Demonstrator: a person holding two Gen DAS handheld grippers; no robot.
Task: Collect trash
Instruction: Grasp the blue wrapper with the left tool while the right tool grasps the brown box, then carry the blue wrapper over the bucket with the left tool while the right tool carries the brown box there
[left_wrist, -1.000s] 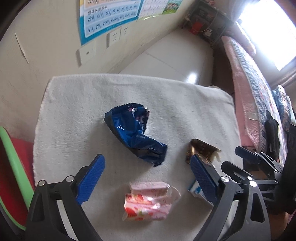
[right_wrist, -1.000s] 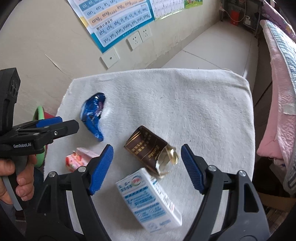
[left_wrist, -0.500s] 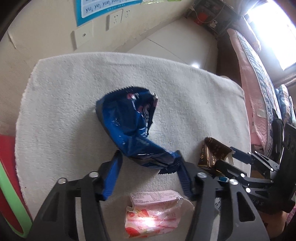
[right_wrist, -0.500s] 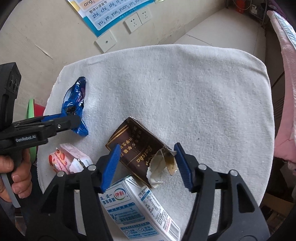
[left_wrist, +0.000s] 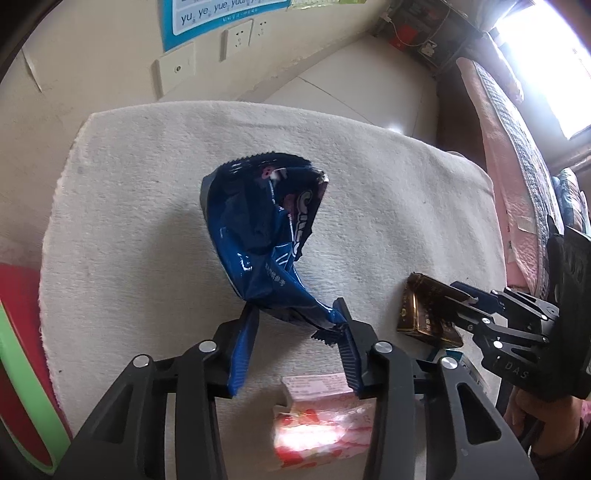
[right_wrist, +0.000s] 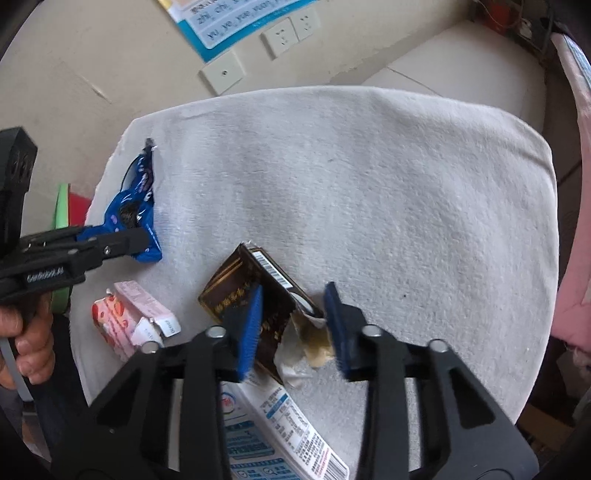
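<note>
Left claw (left_wrist: 299, 317) down on the white-toweled table (left_wrist: 147, 221), jaws just closing in, now narrow and pinching the lower tail of the blue snack wrapper (left_wrist: 266, 236); rest of the wrapper fanning out ahead of the tips. Just behind that claw, nearer the camera, a pink strawberry carton (left_wrist: 317, 417), crushed. Off to its right, the right claw biting a brown carton (left_wrist: 424, 314).

Switching to the right wrist view: right claw (right_wrist: 291, 317) also just closing, narrow, blue pads either side of the brown carton (right_wrist: 251, 295), left pad pressed on its face, torn flap bunched against the right pad. Seen only from here: a white and blue milk carton (right_wrist: 280, 424) lying under the claw body, and a hand (right_wrist: 26, 339) gripping the left claw's handle at far left. Blue wrapper (right_wrist: 136, 206) edge-on from this side, clamped. Seen only from the left wrist: a pink bed (left_wrist: 517, 184) beyond the table's right edge.
</note>
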